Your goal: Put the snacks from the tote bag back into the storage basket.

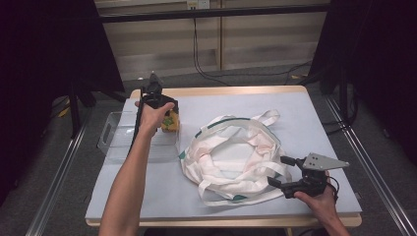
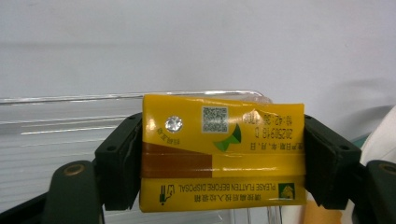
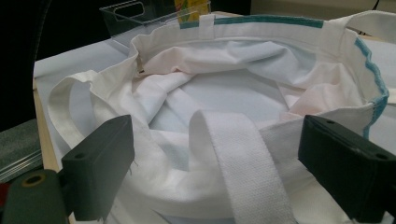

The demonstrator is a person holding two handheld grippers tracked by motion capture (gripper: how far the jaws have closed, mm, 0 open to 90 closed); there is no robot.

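From above I see the bench [image 1: 314, 118] under a pale cover, with dark curtains on both sides and cables on the floor beyond it. A clear bin [image 1: 118, 135] sits at the left edge, and I cannot tell what is in it. A white tote [image 1: 231, 157] with teal trim lies slumped open in the middle, its straps [image 1: 268, 118] sprawled around the rim. In the right tool view its mouth gapes and I see only folded cloth lining inside; one strap [image 3: 243, 158] runs across the near rim between the jaws.

My left tool [image 1: 164, 115] hangs over the bin's right end, clamped on a yellow carton [image 2: 222, 151], a jaw pressed on each side. My right tool [image 1: 285, 172] sits at the tote's near right edge, jaws wide apart, gripping nothing.
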